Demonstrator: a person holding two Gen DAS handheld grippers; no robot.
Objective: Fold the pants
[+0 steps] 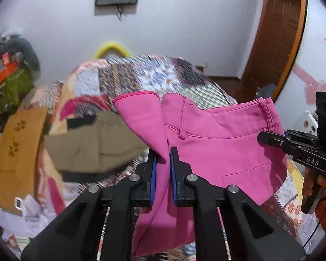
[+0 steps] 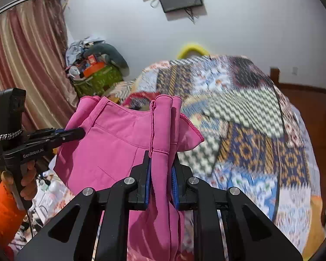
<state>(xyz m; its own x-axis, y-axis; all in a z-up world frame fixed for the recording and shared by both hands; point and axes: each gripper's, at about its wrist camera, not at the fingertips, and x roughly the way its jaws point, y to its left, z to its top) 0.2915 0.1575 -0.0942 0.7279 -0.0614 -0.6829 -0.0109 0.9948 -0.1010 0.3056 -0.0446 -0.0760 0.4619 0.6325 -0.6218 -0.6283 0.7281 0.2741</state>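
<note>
The pink pants (image 1: 217,143) hang in the air above the bed (image 1: 123,76). The left hand-held gripper (image 1: 163,169) is clamped on one bunched part, and the right hand-held gripper (image 2: 160,174) on the waistband. I judge no fold is laid yet; all folding is left.

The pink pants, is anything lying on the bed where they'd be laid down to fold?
Yes. Olive-khaki pants already lie on the patchwork quilt, beyond the pink pants held by both grippers; the quilt's other side looks bare.
</note>
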